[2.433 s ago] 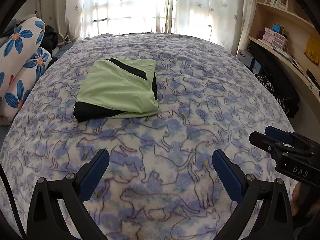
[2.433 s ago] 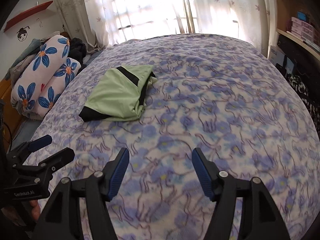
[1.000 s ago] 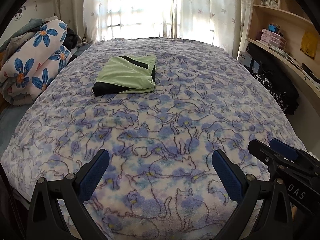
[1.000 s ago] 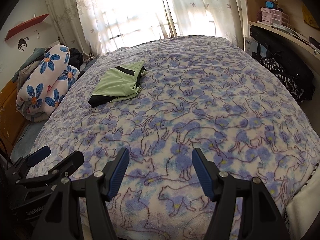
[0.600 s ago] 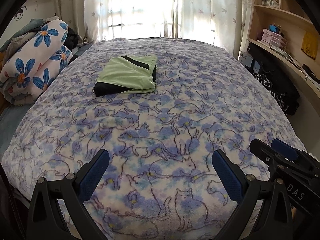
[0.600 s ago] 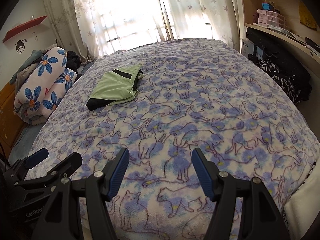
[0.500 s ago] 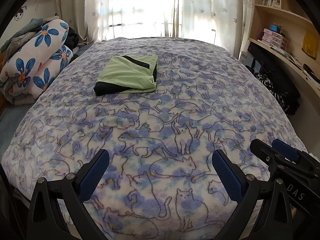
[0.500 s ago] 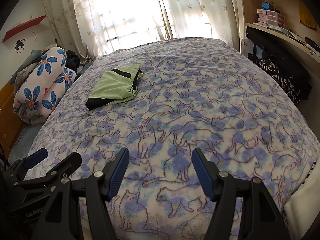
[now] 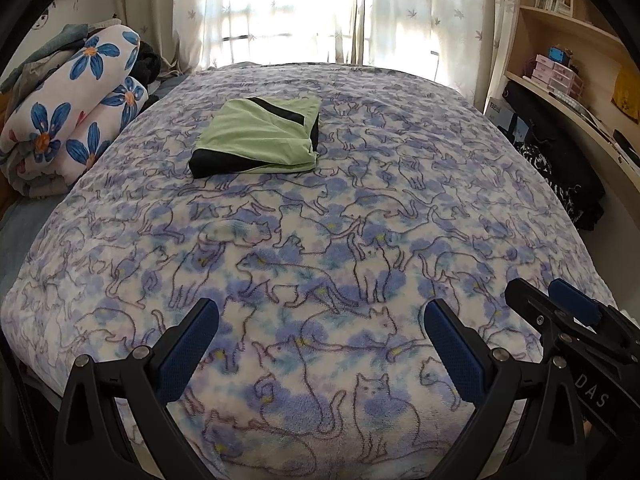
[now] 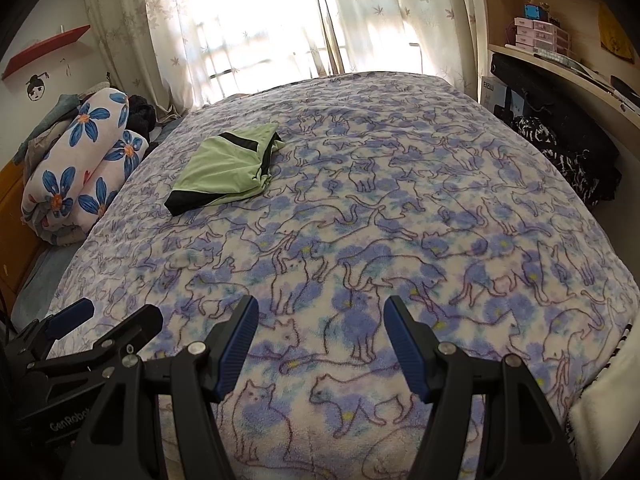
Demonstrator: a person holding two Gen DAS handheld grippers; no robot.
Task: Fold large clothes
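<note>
A green and black garment (image 9: pixel 260 140) lies folded into a flat rectangle on the far left part of the bed; it also shows in the right wrist view (image 10: pixel 226 168). My left gripper (image 9: pixel 320 320) is open and empty, held over the near edge of the bed, well short of the garment. My right gripper (image 10: pixel 320 316) is open and empty too, over the near edge. Each gripper shows in the other's view: the right one (image 9: pixel 560 312) at lower right, the left one (image 10: pixel 104 324) at lower left.
The bed carries a blue and white cat-print blanket (image 9: pixel 360 240). A rolled flower-print quilt (image 9: pixel 68 120) lies at the left side. Curtains and a bright window (image 9: pixel 300 12) stand behind. Shelves (image 9: pixel 560 72) and dark bags (image 9: pixel 560 160) are at the right.
Both grippers have drawn back from the garment toward the near edge of the bed since 2.4 s ago. In the last second they have hardly moved. Both stay open.
</note>
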